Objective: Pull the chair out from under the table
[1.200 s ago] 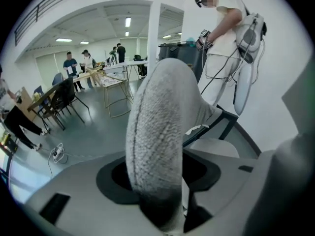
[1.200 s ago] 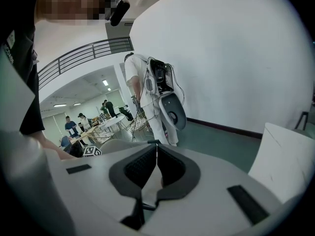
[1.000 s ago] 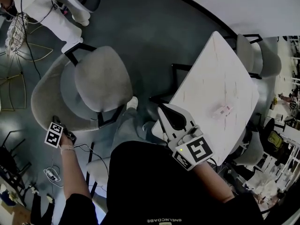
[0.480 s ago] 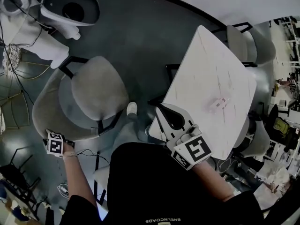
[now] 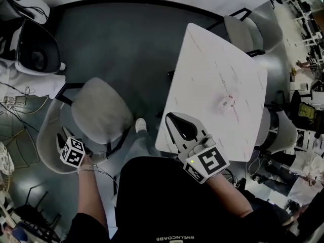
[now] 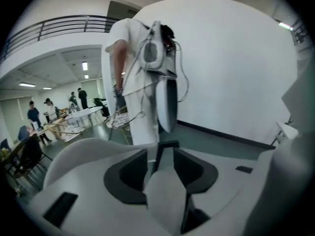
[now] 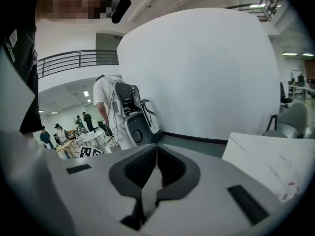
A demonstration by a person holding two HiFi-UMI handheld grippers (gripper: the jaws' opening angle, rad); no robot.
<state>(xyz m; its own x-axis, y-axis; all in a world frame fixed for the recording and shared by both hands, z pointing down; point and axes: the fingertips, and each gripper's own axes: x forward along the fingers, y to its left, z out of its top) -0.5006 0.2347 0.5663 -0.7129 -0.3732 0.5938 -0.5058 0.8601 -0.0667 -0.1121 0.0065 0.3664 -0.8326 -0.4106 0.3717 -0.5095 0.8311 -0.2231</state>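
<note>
The grey shell chair stands on the dark floor, left of the white marble-look table and out from under it. My left gripper hovers over the chair's curved back. In the left gripper view the left gripper has its jaws closing, a narrow gap still between the pads and nothing in it. My right gripper hangs by the table's near corner. The right gripper has its tips together and holds nothing.
A small pinkish-white object lies on the table. More grey chairs stand at the far side and the right side. A person in white carrying gear stands beyond the chair. A white device and cables lie at left.
My left gripper has moved from the outer edge of the chair's back inward toward the seat. The view has swung, bringing the table nearer the middle. The right gripper has barely shifted.
</note>
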